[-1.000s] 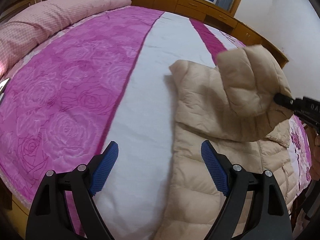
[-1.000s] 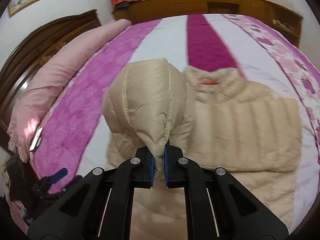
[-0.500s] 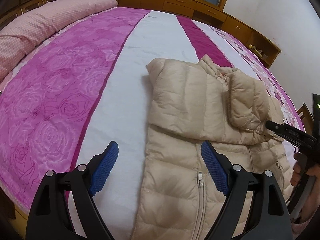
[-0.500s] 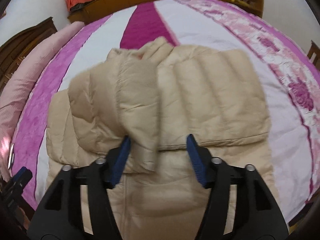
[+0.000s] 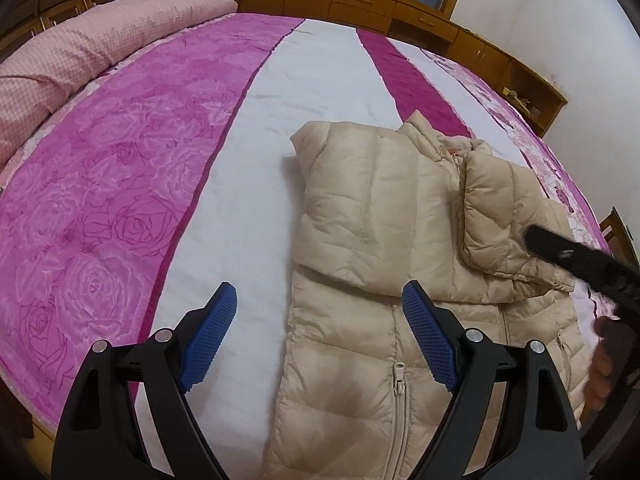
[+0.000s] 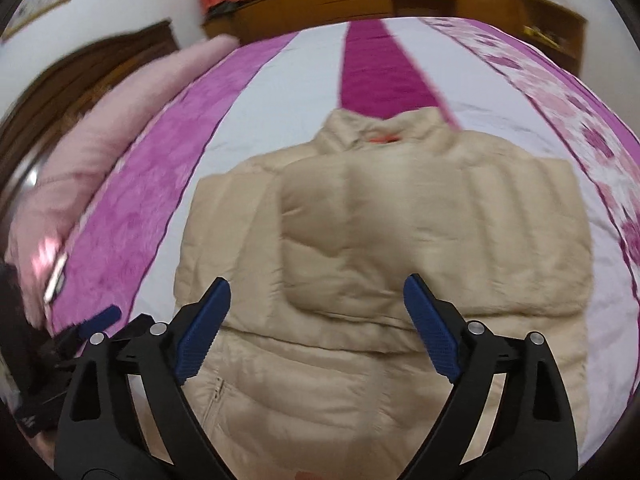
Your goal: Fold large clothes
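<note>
The jacket [image 6: 360, 260] lies flat on the bed [image 5: 280, 128] ahead of my fingers, both sleeves folded across its chest, collar at the far end. My right gripper [image 6: 316, 328] hangs wide over the folded sleeves, holding nothing. My left gripper [image 5: 320, 344] gapes wide too, its right finger over the jacket's edge and its left over bare bedspread.

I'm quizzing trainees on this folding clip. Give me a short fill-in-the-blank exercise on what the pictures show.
1. The beige puffer jacket lies on a ____.
2. The left gripper is open and holds ____.
3. Both sleeves lie folded across the jacket's ____.
4. The jacket's zipper is ____.

Missing words: bed; nothing; chest; closed
</note>
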Motion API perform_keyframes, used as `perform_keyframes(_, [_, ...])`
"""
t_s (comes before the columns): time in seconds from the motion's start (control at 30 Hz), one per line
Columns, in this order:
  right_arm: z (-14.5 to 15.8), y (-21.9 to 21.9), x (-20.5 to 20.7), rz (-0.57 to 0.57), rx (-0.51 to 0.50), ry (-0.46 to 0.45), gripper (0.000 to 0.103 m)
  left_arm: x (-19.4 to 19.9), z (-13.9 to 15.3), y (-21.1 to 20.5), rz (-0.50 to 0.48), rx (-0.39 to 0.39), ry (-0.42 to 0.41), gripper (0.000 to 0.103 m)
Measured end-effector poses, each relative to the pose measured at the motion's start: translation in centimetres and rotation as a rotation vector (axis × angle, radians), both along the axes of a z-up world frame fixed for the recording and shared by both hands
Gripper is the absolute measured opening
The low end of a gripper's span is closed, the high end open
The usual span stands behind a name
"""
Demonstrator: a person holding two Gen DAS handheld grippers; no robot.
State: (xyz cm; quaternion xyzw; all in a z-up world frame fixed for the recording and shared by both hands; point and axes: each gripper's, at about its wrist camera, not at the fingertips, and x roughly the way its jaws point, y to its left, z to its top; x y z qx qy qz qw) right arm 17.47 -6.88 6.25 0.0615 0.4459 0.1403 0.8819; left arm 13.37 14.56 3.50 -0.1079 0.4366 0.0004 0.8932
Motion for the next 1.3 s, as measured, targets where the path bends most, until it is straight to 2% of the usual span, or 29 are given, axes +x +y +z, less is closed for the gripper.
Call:
perform_keyframes(0.17, [-3.2, 3.1, 1.7, 0.028, -0.059, 0.044, 0.088, -0.3, 0.0, 0.2, 0.003, -0.013, 0.0, 0.082])
perform_keyframes(0.37, [-5.8, 3.7, 3.3, 0.008, -0.105, 0.07, 0.088, -1.0, 0.4, 0.8, 0.018, -0.01, -0.017, 0.082])
perform_keyframes(0.4, [-6.0, 3.6, 3.3, 0.01, -0.106, 0.074, 0.086, -1.0, 0.5, 0.9, 0.021, -0.01, -0.018, 0.082])
perform_keyframes(0.43, [-6.2, 3.6, 3.3, 0.011, -0.107, 0.075, 0.082, -1.0, 0.6, 1.1, 0.024, -0.01, -0.021, 0.082])
perform_keyframes(0.5, [-6.3, 3.4, 3.2, 0.002, -0.133, 0.074, 0.048, -1.0, 0.8, 1.3, 0.028, -0.013, -0.027, 0.082])
perform_keyframes(0.53, [-6.2, 3.1, 3.1, -0.003, -0.131, 0.077, 0.043, -1.0, 0.9, 1.4, 0.03, -0.016, -0.031, 0.082])
perform_keyframes(0.6, [-5.6, 2.2, 2.8, 0.013, -0.063, 0.089, 0.027, -0.9, 1.0, 1.5, 0.03, -0.02, -0.033, 0.082])
perform_keyframes(0.63, [-5.1, 1.8, 2.5, 0.015, -0.055, 0.079, 0.025, -0.9, 1.0, 1.4, 0.028, -0.021, -0.034, 0.082])
perform_keyframes(0.87, [-0.5, -2.7, -0.4, 0.031, 0.035, -0.007, 0.022, -0.1, 1.2, -0.2, -0.001, -0.046, -0.044, 0.082])
perform_keyframes(1.03, [2.3, -7.3, -2.0, -0.023, 0.063, -0.057, 0.021, 0.8, 1.3, -2.6, -0.046, -0.027, -0.057, 0.082])
perform_keyframes(1.17, [3.1, -11.5, -2.5, -0.092, 0.074, -0.069, 0.021, 1.7, 1.3, -4.0, -0.064, -0.013, -0.055, 0.082])
perform_keyframes(1.3, [2.3, -15.2, -2.5, -0.171, 0.092, -0.048, 0.021, 2.7, 0.8, -5.5, -0.091, 0.023, -0.057, 0.082])
